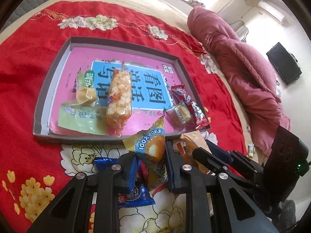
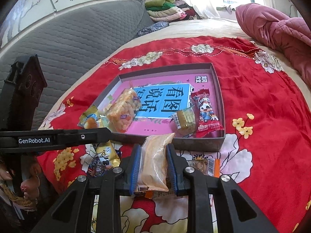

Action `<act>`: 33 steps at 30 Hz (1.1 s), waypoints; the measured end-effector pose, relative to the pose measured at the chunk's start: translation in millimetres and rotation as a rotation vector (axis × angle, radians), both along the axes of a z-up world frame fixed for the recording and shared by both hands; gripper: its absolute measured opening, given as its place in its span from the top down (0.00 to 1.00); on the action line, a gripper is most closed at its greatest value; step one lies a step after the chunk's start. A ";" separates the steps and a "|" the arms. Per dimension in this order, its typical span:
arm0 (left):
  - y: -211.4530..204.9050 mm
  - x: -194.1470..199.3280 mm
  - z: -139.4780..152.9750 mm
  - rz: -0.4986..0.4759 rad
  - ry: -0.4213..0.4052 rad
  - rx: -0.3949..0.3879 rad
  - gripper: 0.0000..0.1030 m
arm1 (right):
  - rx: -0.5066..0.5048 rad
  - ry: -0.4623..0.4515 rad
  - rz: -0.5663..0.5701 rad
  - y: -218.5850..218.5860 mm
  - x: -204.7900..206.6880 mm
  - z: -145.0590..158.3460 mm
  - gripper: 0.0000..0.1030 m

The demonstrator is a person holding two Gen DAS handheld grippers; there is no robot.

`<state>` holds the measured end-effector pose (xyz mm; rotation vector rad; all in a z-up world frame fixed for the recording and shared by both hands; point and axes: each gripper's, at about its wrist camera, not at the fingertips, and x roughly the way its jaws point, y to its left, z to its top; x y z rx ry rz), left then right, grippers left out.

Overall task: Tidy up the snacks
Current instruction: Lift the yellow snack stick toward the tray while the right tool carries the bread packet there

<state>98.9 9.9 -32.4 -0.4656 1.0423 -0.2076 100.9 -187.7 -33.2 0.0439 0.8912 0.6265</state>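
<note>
Red floral bedspread (image 2: pixel 262 101) underneath; shallow grey cardboard tray (image 2: pixel 218 97) lies just ahead of both grippers. Left gripper (image 1: pixel 149 167) pinches a gold-and-blue crinkly snack packet (image 1: pixel 151 143); right gripper (image 2: pixel 153 167) clamps a pale orange clear-wrapped snack pack (image 2: pixel 154 161), long axis pointing trayward.

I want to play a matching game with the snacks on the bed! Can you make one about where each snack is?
Things:
1. gold-and-blue packet
2. pale orange packet
3. red cartoon packet
4. dark blue packet

Places:
A. lying in the tray
B. on the blanket under the left claw
C. in the right claw
D. in the left claw

Pairs: 1-D, 2-C, 3-A, 4-B
</note>
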 end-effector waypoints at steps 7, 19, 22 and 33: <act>5.1 -1.0 7.6 0.019 -0.019 -0.001 0.75 | 0.035 -0.008 -0.005 -3.0 0.7 5.2 0.74; 9.1 -0.6 25.1 0.046 -0.067 -0.002 0.75 | 0.090 -0.024 -0.017 -8.3 5.0 13.1 0.74; 7.5 0.9 30.3 0.048 -0.082 0.002 0.75 | 0.093 -0.030 -0.016 -7.8 6.5 14.3 0.74; 2.9 7.3 41.7 0.053 -0.111 0.005 0.75 | 0.124 -0.043 -0.036 -13.7 9.0 19.1 0.74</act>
